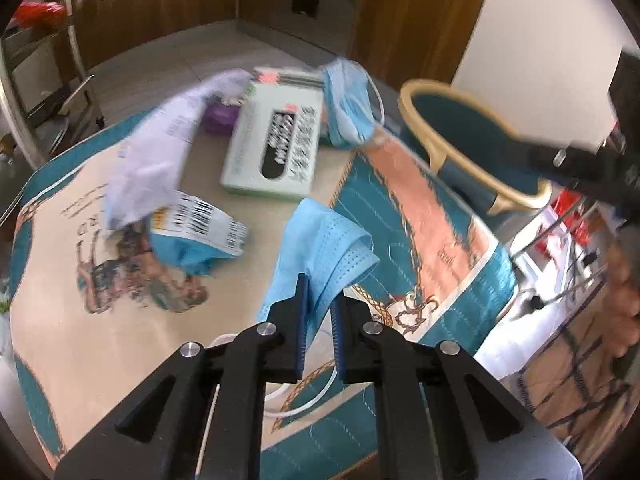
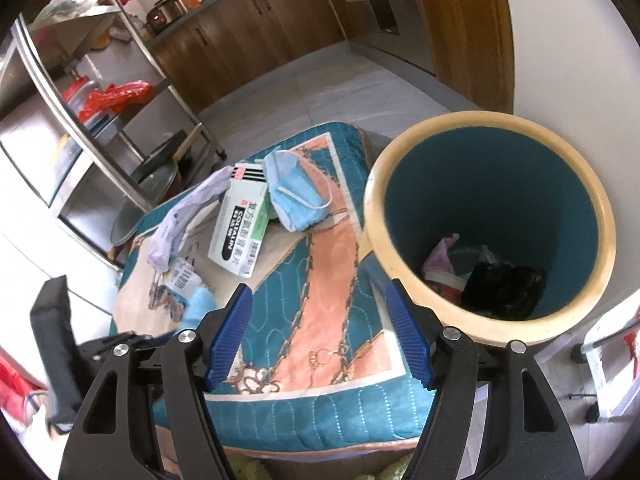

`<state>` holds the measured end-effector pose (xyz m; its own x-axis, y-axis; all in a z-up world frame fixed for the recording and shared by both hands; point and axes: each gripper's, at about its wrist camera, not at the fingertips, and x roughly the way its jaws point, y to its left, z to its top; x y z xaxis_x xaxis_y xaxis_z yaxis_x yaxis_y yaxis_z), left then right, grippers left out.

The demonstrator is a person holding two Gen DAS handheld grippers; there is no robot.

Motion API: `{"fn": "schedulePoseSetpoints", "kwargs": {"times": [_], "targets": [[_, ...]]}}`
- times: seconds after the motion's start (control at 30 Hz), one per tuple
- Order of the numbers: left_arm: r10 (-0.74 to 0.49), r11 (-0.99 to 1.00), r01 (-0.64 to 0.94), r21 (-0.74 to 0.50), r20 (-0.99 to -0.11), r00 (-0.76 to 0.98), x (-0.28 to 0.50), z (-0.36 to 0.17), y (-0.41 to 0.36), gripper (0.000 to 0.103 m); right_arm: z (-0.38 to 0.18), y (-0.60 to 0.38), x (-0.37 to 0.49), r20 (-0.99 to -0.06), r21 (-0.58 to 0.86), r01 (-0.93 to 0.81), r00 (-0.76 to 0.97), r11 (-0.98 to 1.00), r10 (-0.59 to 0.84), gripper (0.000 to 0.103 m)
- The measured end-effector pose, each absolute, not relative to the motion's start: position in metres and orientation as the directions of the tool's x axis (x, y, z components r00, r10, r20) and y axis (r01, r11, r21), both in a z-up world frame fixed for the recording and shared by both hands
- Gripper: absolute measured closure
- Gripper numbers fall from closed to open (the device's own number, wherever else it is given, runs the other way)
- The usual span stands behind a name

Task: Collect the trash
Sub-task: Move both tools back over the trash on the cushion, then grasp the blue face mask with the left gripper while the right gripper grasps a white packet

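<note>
My left gripper (image 1: 320, 300) is shut on a blue face mask (image 1: 320, 240) and holds it just above the patterned cloth (image 1: 100, 352). A second blue mask (image 1: 346, 100) (image 2: 296, 196) lies at the far edge beside a green-white box (image 1: 276, 148) (image 2: 240, 232). A crumpled white wrapper (image 1: 156, 148) (image 2: 180, 216) and a labelled blue packet (image 1: 196, 236) lie to the left. The teal bin with a cream rim (image 2: 492, 232) (image 1: 460, 140) stands at the right and holds some trash. My right gripper (image 2: 318, 328) is open and empty, above the cloth near the bin.
A steel shelf rack (image 2: 80, 120) with red bags stands at the left. Wooden cabinets (image 2: 256, 20) line the back. The other gripper's black body (image 2: 56, 344) shows at the lower left of the right wrist view. A purple item (image 1: 220, 116) lies behind the box.
</note>
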<state>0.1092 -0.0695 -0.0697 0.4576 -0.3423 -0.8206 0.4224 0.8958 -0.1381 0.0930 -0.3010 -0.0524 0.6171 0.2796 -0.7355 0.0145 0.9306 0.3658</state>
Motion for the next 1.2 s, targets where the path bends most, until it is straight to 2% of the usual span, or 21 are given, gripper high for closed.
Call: {"fn": "schedulePoseSetpoints", "kwargs": {"times": [0.2,0.53,0.93,1.2], "targets": [[-0.398,0.902,0.366,-0.228,-0.767,0.504,0.105,-0.037,-0.036,0.093,-0.055,-0.287,0.098,-0.739,0.373,-0.012,0.601,0.928,0.305,0.033],[-0.352,0.936,0.25,-0.25,-0.705,0.615,0.109,0.004,0.023,0.093,-0.064,-0.262,0.117,-0.715,0.48,-0.044,0.559,0.876,0.42,0.033],[-0.244,0.945,0.009,-0.326,-0.689,0.682,0.117,-0.024,0.08,0.093,-0.062,-0.19,0.164,-0.661,0.572,-0.139,0.505,0.808,0.555,0.033],[-0.228,0.926,-0.05,-0.374,-0.661,0.715,0.117,-0.025,0.096,0.093,-0.076,-0.145,0.211,-0.636,0.64,-0.126,0.467,0.758,0.614,0.038]]}}
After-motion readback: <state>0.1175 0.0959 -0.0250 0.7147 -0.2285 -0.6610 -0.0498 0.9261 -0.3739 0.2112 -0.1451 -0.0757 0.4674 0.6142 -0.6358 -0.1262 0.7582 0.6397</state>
